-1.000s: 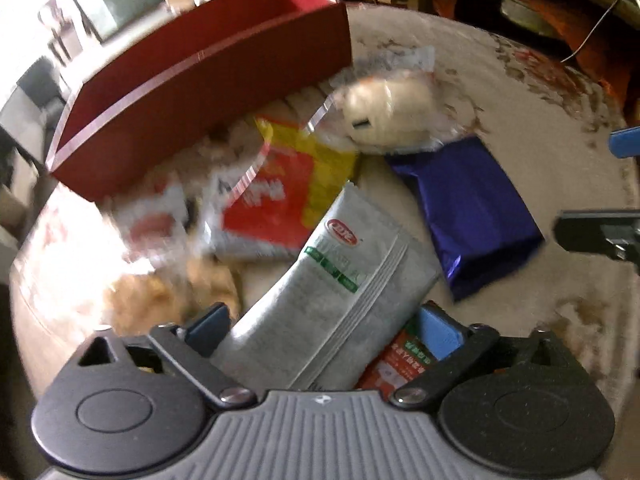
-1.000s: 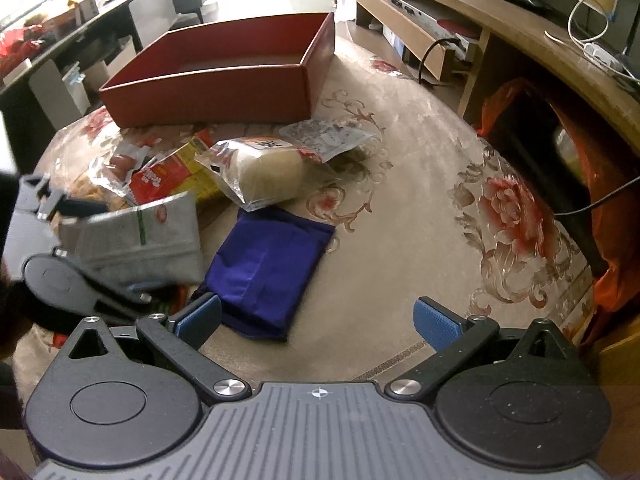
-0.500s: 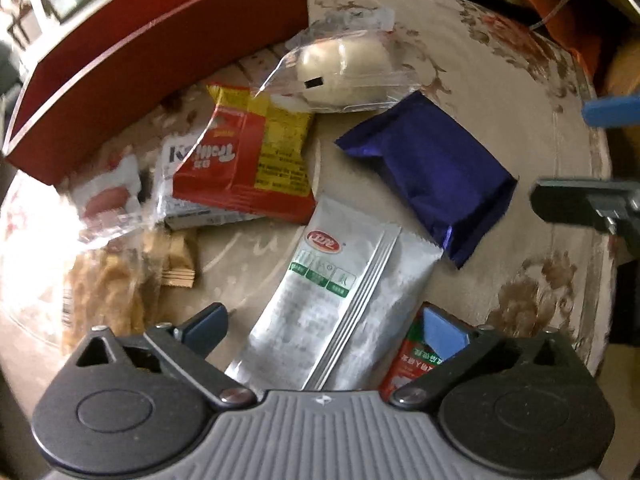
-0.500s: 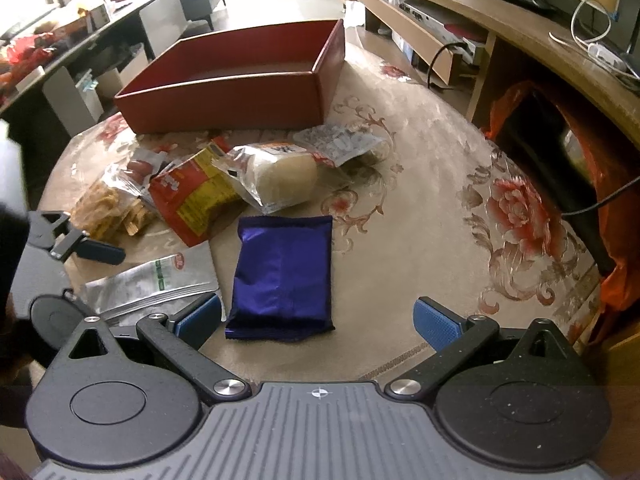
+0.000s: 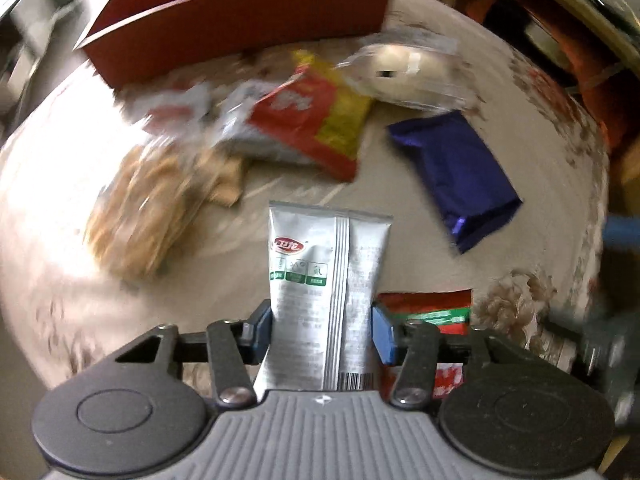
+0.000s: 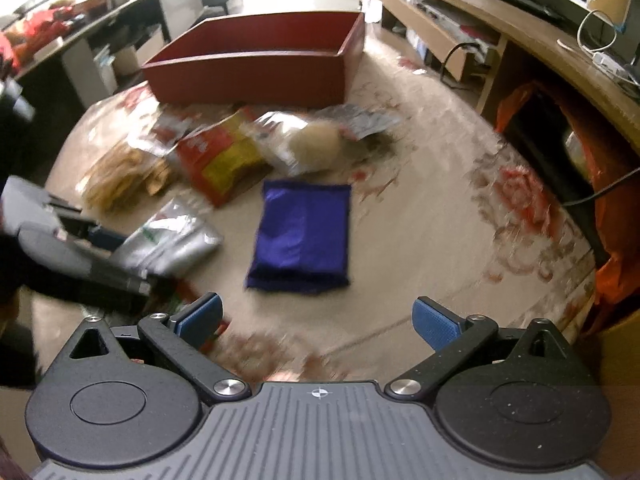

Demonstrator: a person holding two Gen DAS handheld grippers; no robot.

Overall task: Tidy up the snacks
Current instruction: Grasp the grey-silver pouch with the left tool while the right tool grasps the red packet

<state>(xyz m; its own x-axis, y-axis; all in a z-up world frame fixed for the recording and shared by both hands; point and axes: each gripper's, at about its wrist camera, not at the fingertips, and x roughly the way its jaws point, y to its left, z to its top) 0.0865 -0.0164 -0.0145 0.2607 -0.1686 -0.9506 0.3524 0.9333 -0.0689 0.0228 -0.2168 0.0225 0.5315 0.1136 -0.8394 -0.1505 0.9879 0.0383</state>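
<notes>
Left wrist: gripper (image 5: 322,330) newly clamping silver packet (image 5: 326,276)

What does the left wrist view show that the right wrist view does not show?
Only the left wrist view shows the left gripper with both blue pads against the silver packet, its jaws having just closed, and the red-green packet clearly.

Only the right wrist view shows the open right gripper and the wooden shelves.

Both show the red box, the blue packet and the silver packet.
</notes>
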